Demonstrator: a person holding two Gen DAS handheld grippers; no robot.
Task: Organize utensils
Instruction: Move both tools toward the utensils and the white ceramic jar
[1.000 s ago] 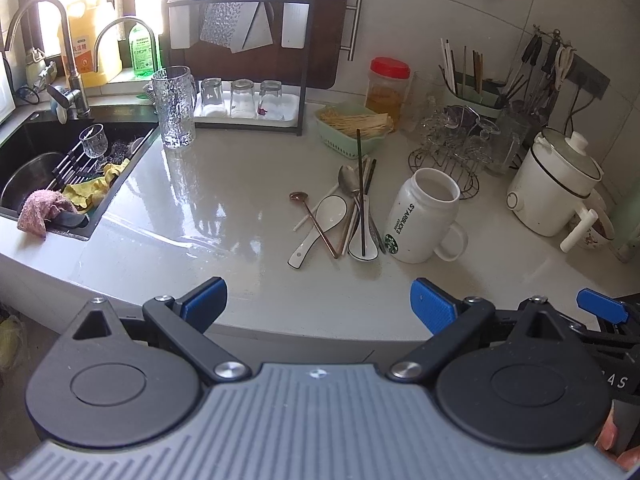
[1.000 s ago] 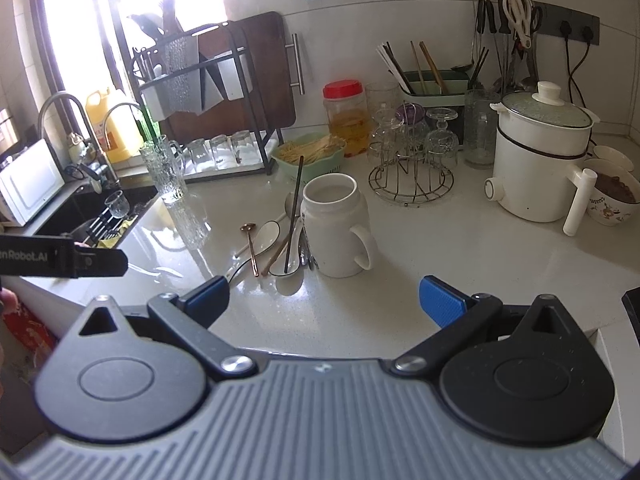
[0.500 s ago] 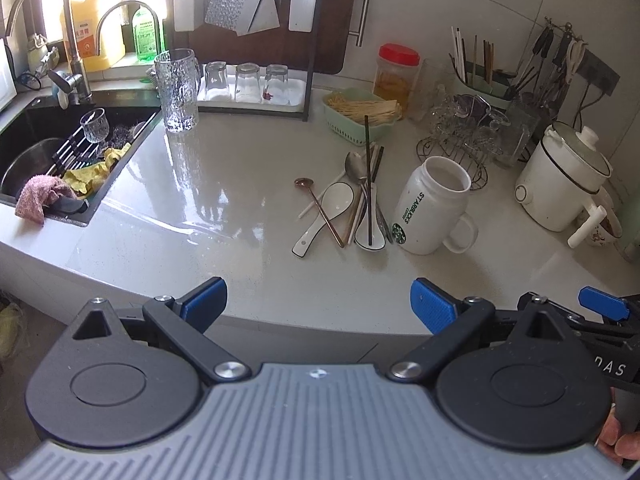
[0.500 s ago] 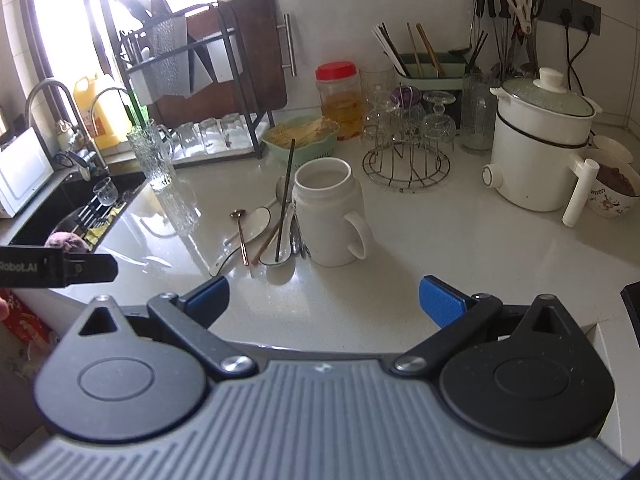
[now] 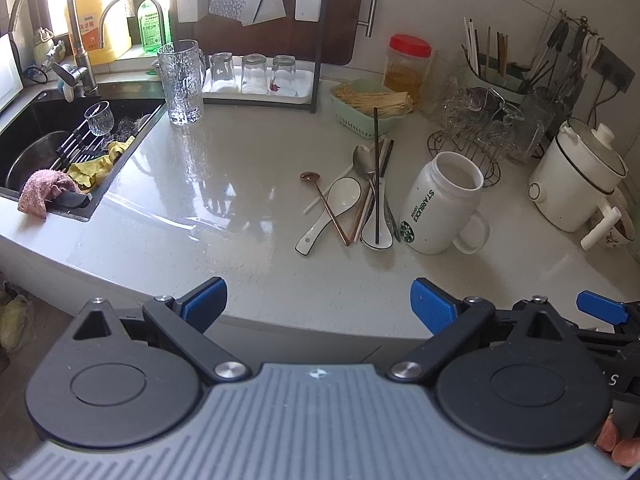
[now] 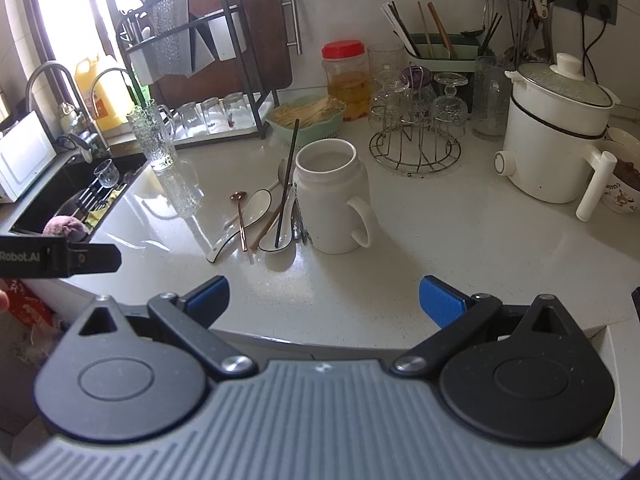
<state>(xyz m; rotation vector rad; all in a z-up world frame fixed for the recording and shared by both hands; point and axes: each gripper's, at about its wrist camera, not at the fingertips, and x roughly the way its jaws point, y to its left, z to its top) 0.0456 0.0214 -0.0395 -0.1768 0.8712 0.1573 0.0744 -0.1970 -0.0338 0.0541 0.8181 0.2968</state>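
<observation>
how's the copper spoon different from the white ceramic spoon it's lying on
The copper spoon is thin, with a small round bowl and a metallic brown shine; the white ceramic spoon is broad, glossy white with a dark rim. The copper spoon lies across the ceramic one. Both lie flat on the counter left of the mug.

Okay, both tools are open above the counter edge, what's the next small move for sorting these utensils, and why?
Probably ease the left tool forward and down toward the copper spoon. Both tools are open and empty, short of the pile. That spoon lies on top at the pile's left edge, away from the white mug, so it looks easiest to lift first. The right tool can wait.
</observation>
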